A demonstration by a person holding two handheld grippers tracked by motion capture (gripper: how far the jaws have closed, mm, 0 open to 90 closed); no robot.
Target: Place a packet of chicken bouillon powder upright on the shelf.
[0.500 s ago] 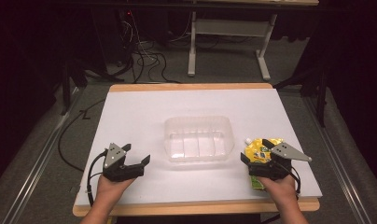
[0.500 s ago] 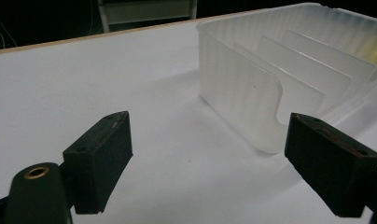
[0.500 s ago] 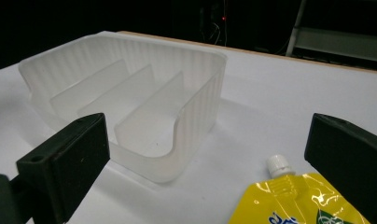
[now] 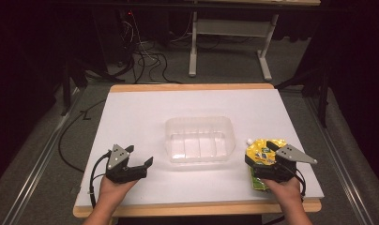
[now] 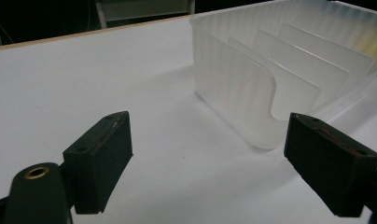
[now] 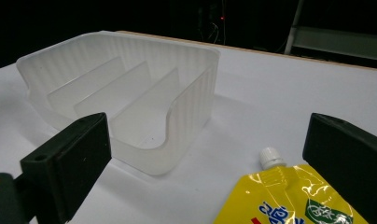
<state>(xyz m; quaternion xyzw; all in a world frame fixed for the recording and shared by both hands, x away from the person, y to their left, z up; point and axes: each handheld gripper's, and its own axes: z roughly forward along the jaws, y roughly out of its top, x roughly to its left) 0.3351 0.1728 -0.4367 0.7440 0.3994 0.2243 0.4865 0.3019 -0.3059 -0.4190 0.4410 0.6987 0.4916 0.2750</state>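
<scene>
A clear plastic bin (image 4: 200, 139) with upright dividers sits mid-table; its walls also fill the upper part of the left gripper view (image 5: 289, 70) and the right gripper view (image 6: 130, 84). A yellow spouted pouch (image 4: 259, 150) lies flat on the table right of the bin, white cap (image 6: 272, 157) pointing away from the person. My right gripper (image 4: 262, 153) hovers over the pouch (image 6: 294, 196), open, jaws straddling it without touching (image 6: 210, 140). My left gripper (image 4: 140, 155) rests near the front left, open, with nothing between its jaws (image 5: 210, 140), aimed at the bin's near corner.
The white tabletop (image 4: 131, 117) has a wooden edge and ends just in front of both hands. Beyond the table stand a desk frame (image 4: 230, 37) and loose cables (image 4: 145, 61) on the floor.
</scene>
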